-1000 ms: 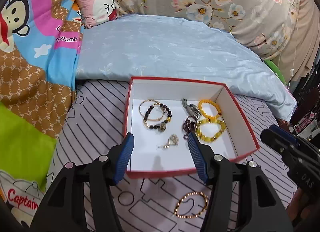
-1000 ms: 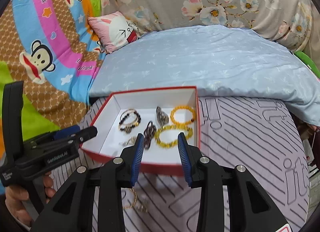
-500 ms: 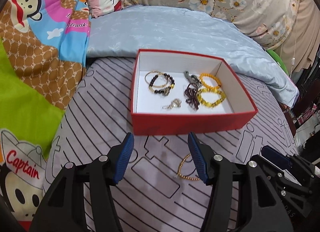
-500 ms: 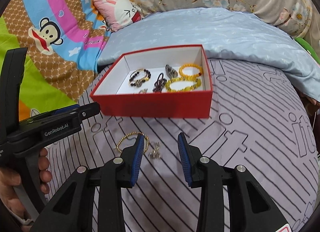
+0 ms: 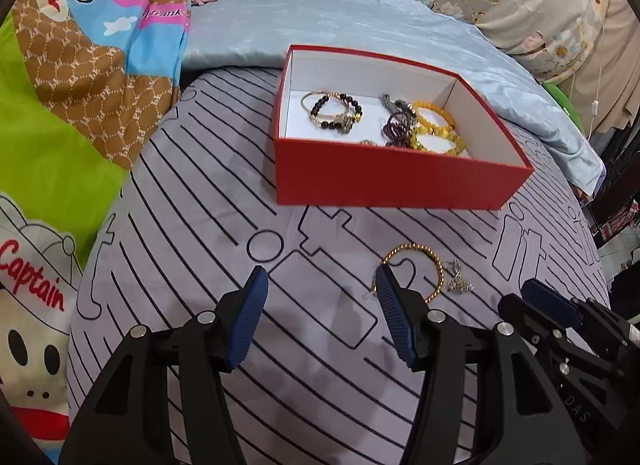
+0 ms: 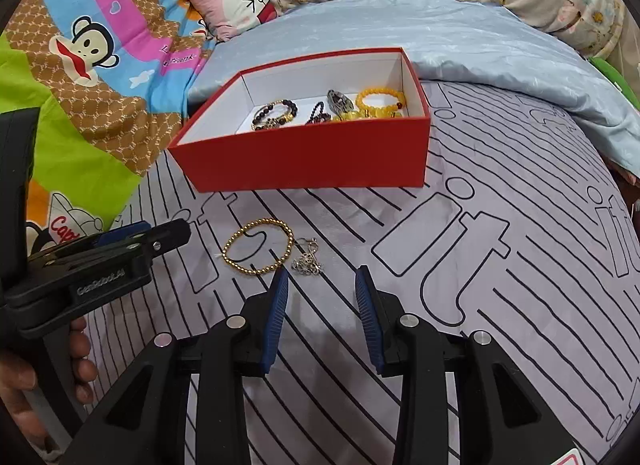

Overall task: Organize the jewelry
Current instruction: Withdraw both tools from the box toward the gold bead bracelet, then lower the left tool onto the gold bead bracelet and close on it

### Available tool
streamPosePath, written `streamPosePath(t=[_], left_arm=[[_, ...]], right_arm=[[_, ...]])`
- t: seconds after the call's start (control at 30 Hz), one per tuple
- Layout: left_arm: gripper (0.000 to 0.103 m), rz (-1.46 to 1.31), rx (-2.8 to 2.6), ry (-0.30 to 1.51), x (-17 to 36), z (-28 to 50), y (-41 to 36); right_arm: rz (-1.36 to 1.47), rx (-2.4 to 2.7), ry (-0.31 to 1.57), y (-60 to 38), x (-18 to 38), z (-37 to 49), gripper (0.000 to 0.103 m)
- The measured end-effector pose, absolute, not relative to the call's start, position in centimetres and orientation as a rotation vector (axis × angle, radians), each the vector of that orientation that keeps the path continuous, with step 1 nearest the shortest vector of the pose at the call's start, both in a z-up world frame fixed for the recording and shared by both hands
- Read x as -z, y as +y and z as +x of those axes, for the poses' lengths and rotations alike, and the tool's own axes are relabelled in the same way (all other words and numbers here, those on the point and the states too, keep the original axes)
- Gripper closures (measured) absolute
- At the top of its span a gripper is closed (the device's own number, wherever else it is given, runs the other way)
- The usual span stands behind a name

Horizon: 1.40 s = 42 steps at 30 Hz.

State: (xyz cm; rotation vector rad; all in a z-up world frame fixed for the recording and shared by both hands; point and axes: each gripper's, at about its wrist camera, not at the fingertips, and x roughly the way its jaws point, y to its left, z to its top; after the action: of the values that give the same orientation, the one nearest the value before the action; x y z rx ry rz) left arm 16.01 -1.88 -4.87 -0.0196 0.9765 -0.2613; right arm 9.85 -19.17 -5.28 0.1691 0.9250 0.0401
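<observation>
In the left wrist view the left hand-held gripper sits low in the frame, its blue pads spread wide with nothing between them. Just beyond its right pad a gold bead bracelet lies on the striped bedsheet, with a small silver chain piece beside it. The red box stands in the upper centre, holding yellow bead bracelets and a dark bead bracelet. In the right wrist view the right hand-held gripper is likewise released, low centre, near the silver piece and the gold bracelet.
</observation>
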Motion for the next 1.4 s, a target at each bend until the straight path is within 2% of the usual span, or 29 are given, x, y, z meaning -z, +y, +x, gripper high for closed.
streamPosePath(t=[0.6,0.67,0.73,0.9,1.17,1.4], left_arm=[[0.049,-0.018,0.27,1.012,6.4,14.6,-1.7],[0.049,-0.02,0.275,1.012,6.3,14.6,-1.7],[0.049,-0.024,0.283,1.014,6.3,14.6,-1.8],[0.049,-0.027,0.302,1.016,6.2,14.8,-2.4],[0.05,-0.028,0.344,1.013,6.7,15.7,-4.2],[0.068,0.002,0.35,1.0,7.7,17.0,-5.8]], right_arm=[[0.12,-0.062,0.961,-17.7,7.9,13.0,0.07],[0.106,-0.059,0.957,-17.5,8.0,13.2,0.075],[0.092,-0.054,0.957,-17.4,8.1,13.4,0.087],[0.094,-0.052,0.954,-17.7,8.1,13.1,0.091],[0.147,-0.026,0.945,-19.4,7.4,11.5,0.091],[0.19,-0.027,0.932,-20.5,6.7,10.7,0.091]])
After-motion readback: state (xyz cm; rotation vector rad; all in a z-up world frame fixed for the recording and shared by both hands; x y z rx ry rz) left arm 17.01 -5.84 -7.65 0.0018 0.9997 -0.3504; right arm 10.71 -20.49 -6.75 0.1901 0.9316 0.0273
